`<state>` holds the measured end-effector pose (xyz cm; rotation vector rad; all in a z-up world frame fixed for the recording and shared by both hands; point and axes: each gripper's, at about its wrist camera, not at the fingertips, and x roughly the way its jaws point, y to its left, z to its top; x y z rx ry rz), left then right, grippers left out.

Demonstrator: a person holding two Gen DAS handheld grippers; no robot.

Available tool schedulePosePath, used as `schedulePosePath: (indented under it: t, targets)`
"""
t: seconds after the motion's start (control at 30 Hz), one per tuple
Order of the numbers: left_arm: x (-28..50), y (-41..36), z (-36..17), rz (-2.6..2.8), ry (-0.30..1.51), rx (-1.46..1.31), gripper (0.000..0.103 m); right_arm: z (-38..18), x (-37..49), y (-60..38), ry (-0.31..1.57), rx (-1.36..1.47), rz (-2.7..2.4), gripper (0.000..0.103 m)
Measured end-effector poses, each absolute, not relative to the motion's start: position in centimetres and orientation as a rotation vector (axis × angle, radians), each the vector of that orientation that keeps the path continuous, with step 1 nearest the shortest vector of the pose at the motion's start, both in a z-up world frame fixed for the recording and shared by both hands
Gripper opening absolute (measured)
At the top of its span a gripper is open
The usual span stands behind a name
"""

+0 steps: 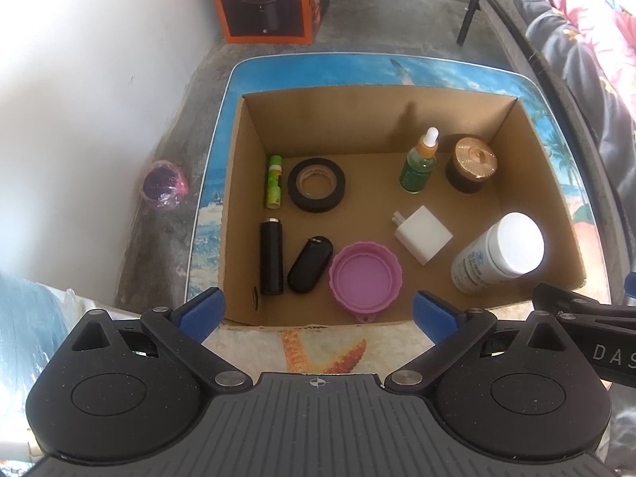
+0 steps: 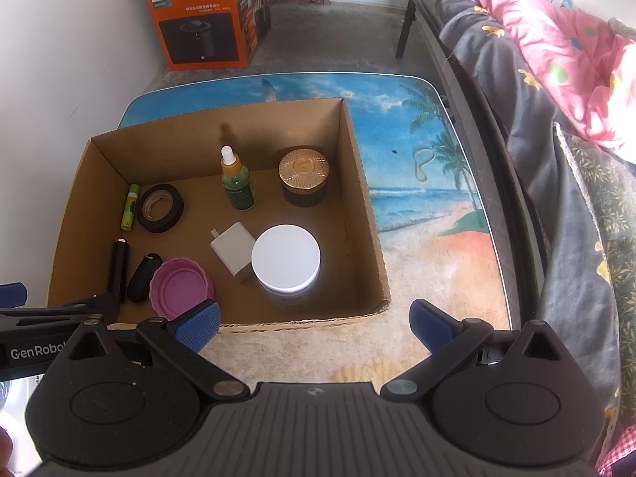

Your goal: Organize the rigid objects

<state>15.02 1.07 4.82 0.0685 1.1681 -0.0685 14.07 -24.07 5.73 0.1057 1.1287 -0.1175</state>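
An open cardboard box (image 1: 246, 183) (image 2: 361, 183) sits on a beach-print table (image 2: 429, 206). Inside lie a green tube (image 1: 274, 181), a black tape roll (image 1: 316, 184), a black cylinder (image 1: 271, 256), a black key fob (image 1: 310, 264), a pink lid (image 1: 365, 276), a white charger (image 1: 423, 234), a white-capped bottle (image 1: 501, 254) (image 2: 287, 266), a green dropper bottle (image 1: 418, 163) and a gold-lidded jar (image 1: 473, 164). My left gripper (image 1: 318, 312) hovers open above the box's near wall. My right gripper (image 2: 316, 324) is open at the box's near right corner. Both hold nothing.
An orange Philips carton (image 1: 265, 0) stands on the concrete floor beyond the table. A white wall runs along the left, with a pink bag (image 1: 163, 183) at its foot. A bed with flowered bedding (image 2: 556, 79) borders the table on the right. A rubber band (image 2: 420, 165) lies on the table.
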Motion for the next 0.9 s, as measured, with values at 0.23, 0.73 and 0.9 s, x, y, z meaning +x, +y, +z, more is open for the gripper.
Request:
schedulePosePath:
  t: [0.23,0.73,0.9]
  targets:
    - [14.83,1.0,4.69,-0.064,1.174,0.072,0.101,5.44,13.84,-24.06,1.133,0.107,-0.117,0.103]
    - [15.0,1.2,4.56,-0.059,1.177,0.071,0.101,5.29,14.01,-23.74,1.136,0.105,-0.115,0.103]
    - [15.14,1.39,4.51,-0.059,1.177,0.07,0.101,5.3,14.03,-23.69,1.135,0.104,-0.115,0.103]
